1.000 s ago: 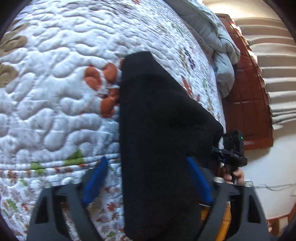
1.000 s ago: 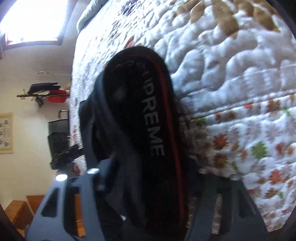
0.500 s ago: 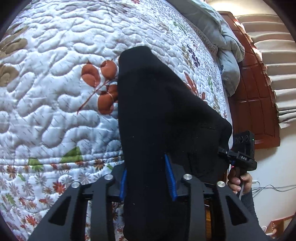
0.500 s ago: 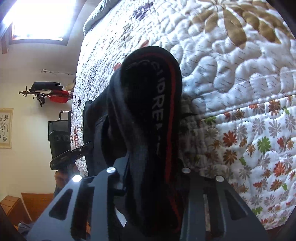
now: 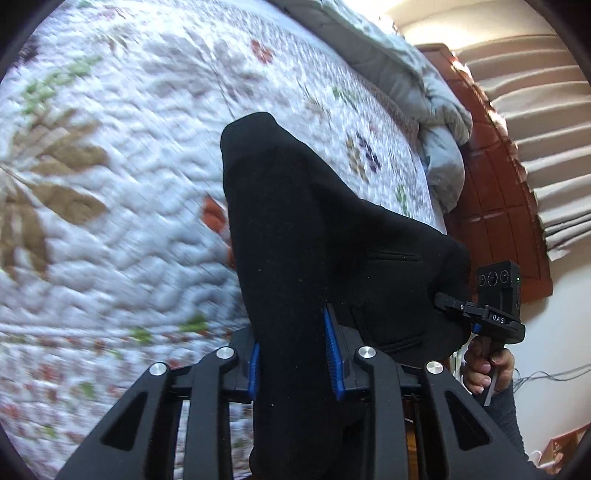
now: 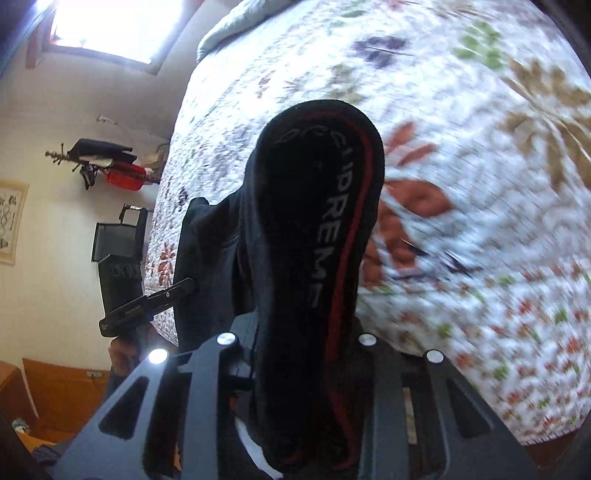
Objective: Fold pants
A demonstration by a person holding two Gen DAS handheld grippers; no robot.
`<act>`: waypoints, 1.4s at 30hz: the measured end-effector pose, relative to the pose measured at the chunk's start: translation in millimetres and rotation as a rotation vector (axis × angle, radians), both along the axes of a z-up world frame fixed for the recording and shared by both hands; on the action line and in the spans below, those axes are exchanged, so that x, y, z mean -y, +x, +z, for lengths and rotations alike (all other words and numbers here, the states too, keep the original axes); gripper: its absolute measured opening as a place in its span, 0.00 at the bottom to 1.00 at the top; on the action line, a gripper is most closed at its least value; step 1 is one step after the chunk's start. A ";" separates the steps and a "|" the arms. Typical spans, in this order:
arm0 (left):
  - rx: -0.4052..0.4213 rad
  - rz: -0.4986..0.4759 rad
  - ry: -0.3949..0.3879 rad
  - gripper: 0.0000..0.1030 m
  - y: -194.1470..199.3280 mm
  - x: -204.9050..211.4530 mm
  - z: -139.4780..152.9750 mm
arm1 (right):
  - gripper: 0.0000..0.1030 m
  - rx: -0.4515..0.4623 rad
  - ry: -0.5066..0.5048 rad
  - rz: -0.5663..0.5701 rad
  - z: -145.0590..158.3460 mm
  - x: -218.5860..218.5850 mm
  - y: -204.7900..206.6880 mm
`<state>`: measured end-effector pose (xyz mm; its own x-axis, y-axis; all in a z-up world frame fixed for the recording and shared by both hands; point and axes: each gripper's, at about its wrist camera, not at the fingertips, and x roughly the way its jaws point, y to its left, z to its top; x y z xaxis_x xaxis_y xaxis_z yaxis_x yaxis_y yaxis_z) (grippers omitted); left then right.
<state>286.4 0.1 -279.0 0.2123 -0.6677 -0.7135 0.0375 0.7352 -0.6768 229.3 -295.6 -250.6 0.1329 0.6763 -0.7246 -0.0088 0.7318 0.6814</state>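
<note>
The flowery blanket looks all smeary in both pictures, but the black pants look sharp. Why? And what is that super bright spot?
Left wrist view: the white floral quilted bedspread is streaked with motion blur, while the black fabric pants clamped in the left gripper stay crisp. Right wrist view: same streaking on the bedspread, sharp pants waistband in the right gripper, and the bright spot is an overexposed window.

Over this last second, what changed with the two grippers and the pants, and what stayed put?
The left gripper went from open jaws to shut on the black pants. The right gripper also closed on its end, the waistband. Both then carried the pants further over the quilt, whose pattern has shifted and now blurs. Unchanged: the pants span both grippers, draped over each.
</note>
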 end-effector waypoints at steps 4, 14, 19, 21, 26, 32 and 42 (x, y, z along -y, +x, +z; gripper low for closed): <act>0.037 0.049 0.030 0.28 17.4 -45.8 13.5 | 0.26 0.029 0.005 0.053 10.0 -52.4 39.7; 0.027 0.189 0.082 0.27 96.3 -182.0 12.4 | 0.26 0.059 0.050 0.159 -6.3 -182.0 138.6; -0.013 0.219 0.093 0.28 133.1 -232.1 -12.7 | 0.26 0.014 0.079 0.168 -38.1 -231.2 179.6; -0.058 0.227 0.098 0.28 141.9 -244.8 -34.1 | 0.27 -0.017 0.069 0.168 -57.1 -243.5 189.5; -0.060 0.230 0.045 0.40 141.5 -252.7 -60.8 | 0.37 -0.074 0.093 0.137 -86.9 -233.8 200.6; 0.020 0.309 0.072 0.53 117.8 -267.5 -47.6 | 0.55 -0.038 0.081 0.079 -76.5 -199.2 203.1; 0.249 0.249 0.024 0.54 68.2 -227.6 0.2 | 0.27 0.097 0.224 0.076 -4.8 -240.9 233.0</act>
